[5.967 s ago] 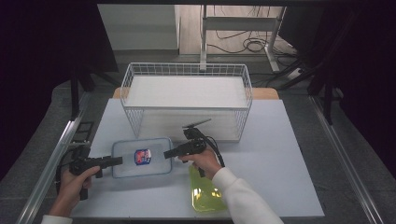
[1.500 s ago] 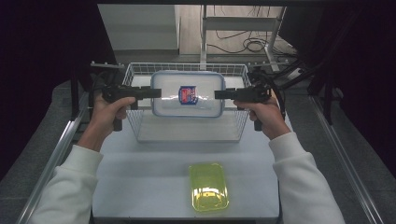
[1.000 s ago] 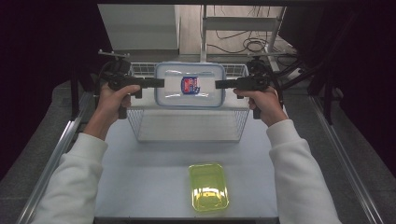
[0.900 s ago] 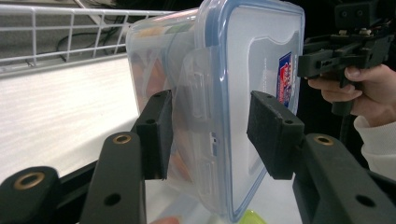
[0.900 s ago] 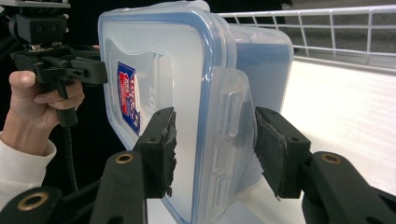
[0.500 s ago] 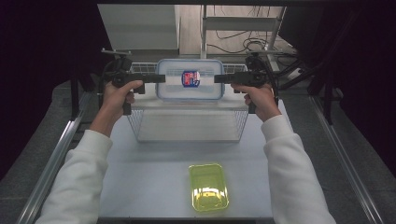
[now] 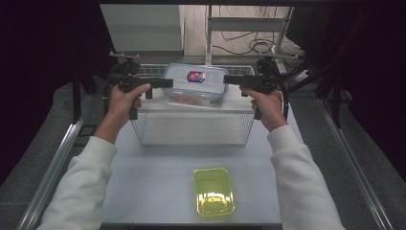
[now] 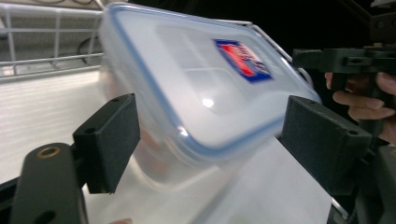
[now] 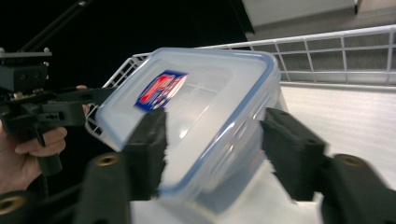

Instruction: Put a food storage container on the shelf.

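Clear plastic container (image 7: pixel 195 85) with a blue-rimmed lid sits over the far end of the white wire basket (image 7: pixel 191 122), its long axis running side to side between the two hands, lid tilted up. The left gripper (image 7: pixel 165 83) has just been opening, its jaws wide around the box's end. The right gripper (image 7: pixel 227 79) jaws also stand apart around theirs.

— What is the person wearing?
— White long sleeves (image 7: pixel 81 191).
— And the tools?
— The left gripper (image 7: pixel 168 83) and right gripper (image 7: pixel 226 79) are black, with pistol handles, square pads, brass-coloured screws and trailing cables.
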Demonstrator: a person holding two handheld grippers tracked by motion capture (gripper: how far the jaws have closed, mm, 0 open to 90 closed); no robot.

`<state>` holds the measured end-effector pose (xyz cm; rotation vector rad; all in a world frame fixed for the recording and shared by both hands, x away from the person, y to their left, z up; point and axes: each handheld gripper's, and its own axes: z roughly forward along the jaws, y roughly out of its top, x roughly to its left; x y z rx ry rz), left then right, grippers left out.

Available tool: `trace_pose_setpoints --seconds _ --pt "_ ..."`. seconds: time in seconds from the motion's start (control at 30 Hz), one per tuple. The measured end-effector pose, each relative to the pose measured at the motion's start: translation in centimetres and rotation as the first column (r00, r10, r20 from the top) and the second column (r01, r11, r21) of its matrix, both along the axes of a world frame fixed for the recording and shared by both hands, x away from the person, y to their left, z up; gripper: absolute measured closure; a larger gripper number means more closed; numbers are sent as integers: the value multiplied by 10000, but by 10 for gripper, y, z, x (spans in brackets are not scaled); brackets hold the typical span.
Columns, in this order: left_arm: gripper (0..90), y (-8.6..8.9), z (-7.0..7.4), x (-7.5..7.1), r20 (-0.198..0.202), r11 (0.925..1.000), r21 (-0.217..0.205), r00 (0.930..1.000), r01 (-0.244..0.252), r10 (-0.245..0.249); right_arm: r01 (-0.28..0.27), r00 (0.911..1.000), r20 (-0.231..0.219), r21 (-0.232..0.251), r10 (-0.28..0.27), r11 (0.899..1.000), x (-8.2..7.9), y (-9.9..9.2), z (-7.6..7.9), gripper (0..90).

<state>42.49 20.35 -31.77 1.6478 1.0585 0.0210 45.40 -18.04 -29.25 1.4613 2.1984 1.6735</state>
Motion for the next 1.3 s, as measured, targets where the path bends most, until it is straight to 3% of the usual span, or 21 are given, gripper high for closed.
trace_pose_setpoints --seconds 0.1,0.13,0.17,0.27,0.37,0.53,0.63,0.7,0.93,1.3 --pt "181 2 3 -11 225 10000 -8 9997 74 -74 -308 9987 396 -140 313 9994 -12 -4 0 526" --pt "177 2 4 -19 329 10000 10 9994 96 -96 -532 9963 638 -681 575 9963 -21 -5 -2 644" --pt "177 2 4 -19 329 10000 10 9994 96 -96 -608 9952 708 -840 669 9946 -25 -4 -4 684" --pt "177 5 3 -34 510 9998 -59 9985 191 -188 -1022 9911 753 -1002 1100 9897 -33 -2 -10 782" --pt "178 7 0 -44 552 9996 -88 9981 272 -267 -1778 9796 701 -1327 1882 9751 -40 9 -23 888" --pt "177 8 -13 -59 504 9981 -253 9972 560 -547 -2237 9702 575 -1624 2355 9610 -40 28 -38 894" --pt "177 9 -19 -65 466 9976 -247 9969 648 -636 -2230 9693 650 -1738 2371 9592 -39 33 -41 894" --pt "177 12 -23 -67 407 9972 -297 9969 684 -672 -2031 9729 776 -1625 2177 9656 -34 35 -43 894" --pt "176 16 -28 -72 340 9968 -274 9967 749 -740 -1654 9804 821 -1535 1793 9742 -27 28 -41 894" --pt "173 13 -34 -76 319 9969 -128 9965 779 -775 -1608 9807 916 -1243 1727 9791 -29 20 -43 894"
